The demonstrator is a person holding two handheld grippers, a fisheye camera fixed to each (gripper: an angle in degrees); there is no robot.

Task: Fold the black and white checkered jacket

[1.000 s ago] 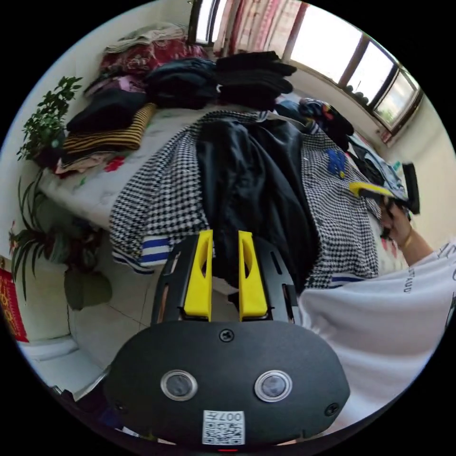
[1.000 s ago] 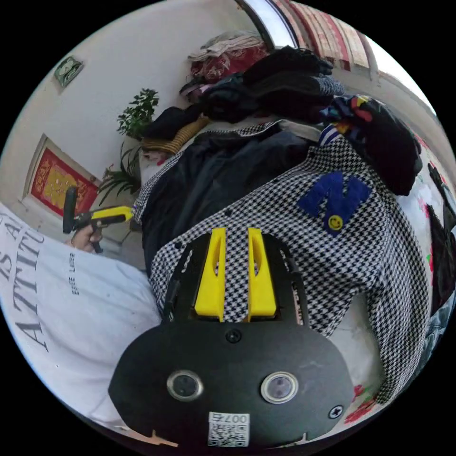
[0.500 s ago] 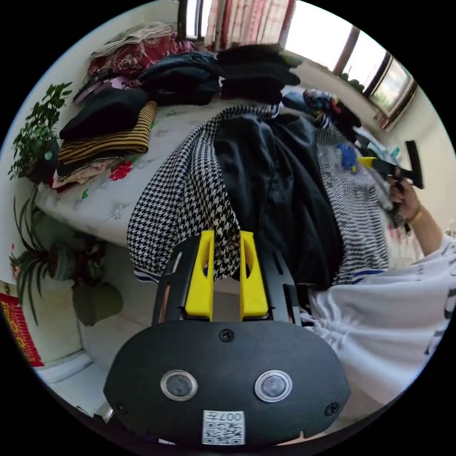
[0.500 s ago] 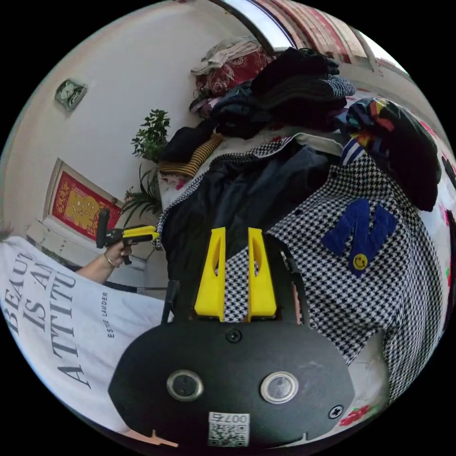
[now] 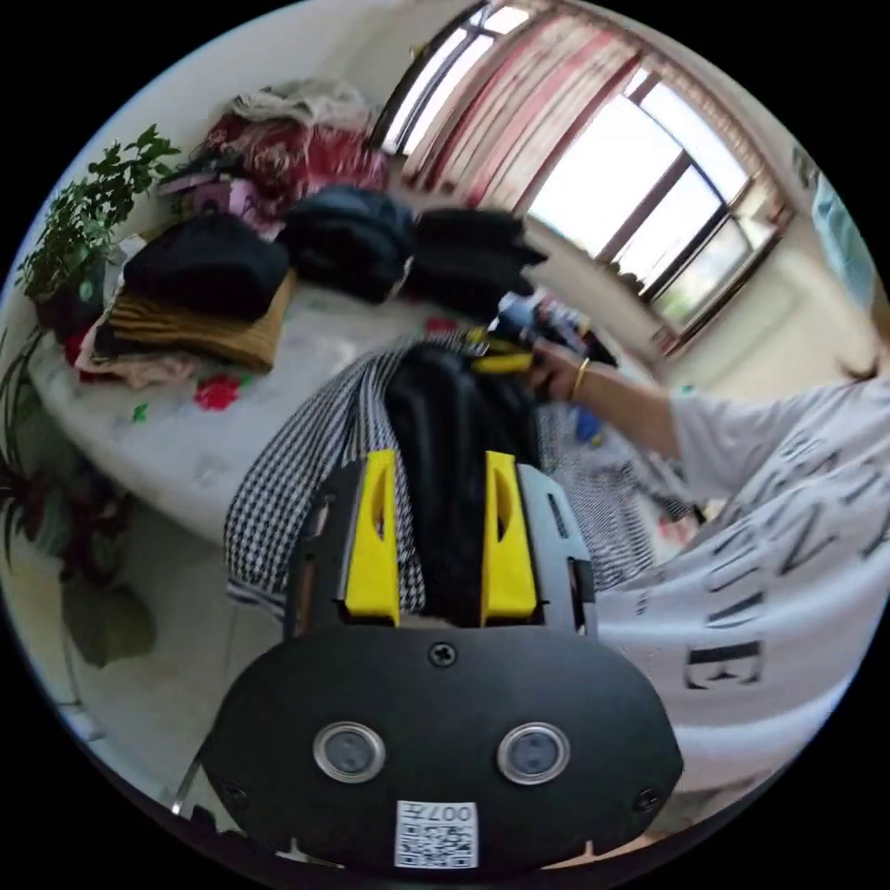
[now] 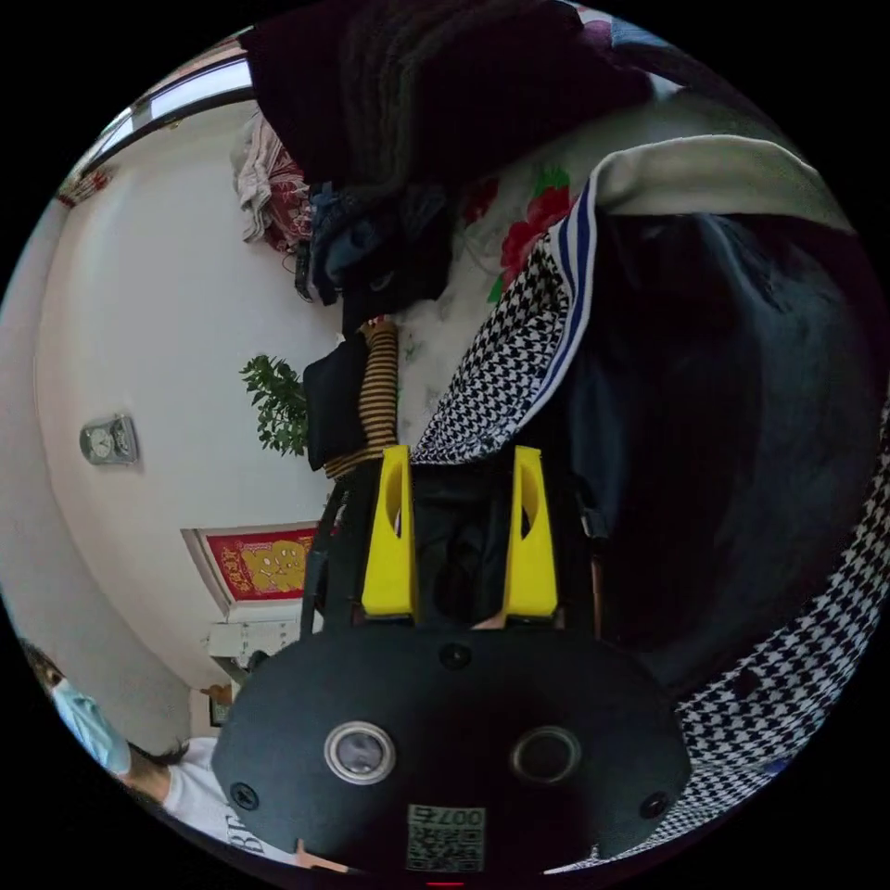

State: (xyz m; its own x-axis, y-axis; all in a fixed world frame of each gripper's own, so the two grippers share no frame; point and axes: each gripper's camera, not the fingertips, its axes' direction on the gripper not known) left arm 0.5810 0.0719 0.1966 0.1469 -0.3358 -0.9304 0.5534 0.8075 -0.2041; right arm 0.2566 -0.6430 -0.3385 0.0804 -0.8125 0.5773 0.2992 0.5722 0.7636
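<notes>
In the left gripper view, the left gripper (image 5: 440,538) sits at lower centre with its yellow jaws spread apart; the black lining of the black and white checkered jacket (image 5: 306,464) runs between them, but I cannot tell whether they press on it. The jacket lies open on the bed (image 5: 176,445) just beyond, lining up, with checkered cloth on either side. Past it, at the centre of the frame, the person's hand (image 5: 556,375) holds the right gripper (image 5: 501,362) at the jacket's far edge. In the right gripper view those jaws stand parted over the dark lining at the centre, closing on nothing that I can make out, and the blue-striped collar (image 6: 570,287) shows in the upper middle. Stacks of folded clothes (image 5: 213,278) fill the upper left of the left gripper view, in front of the window (image 5: 640,185). By my reading the folding has barely begun: the jacket is spread out, and every fold is left to do
</notes>
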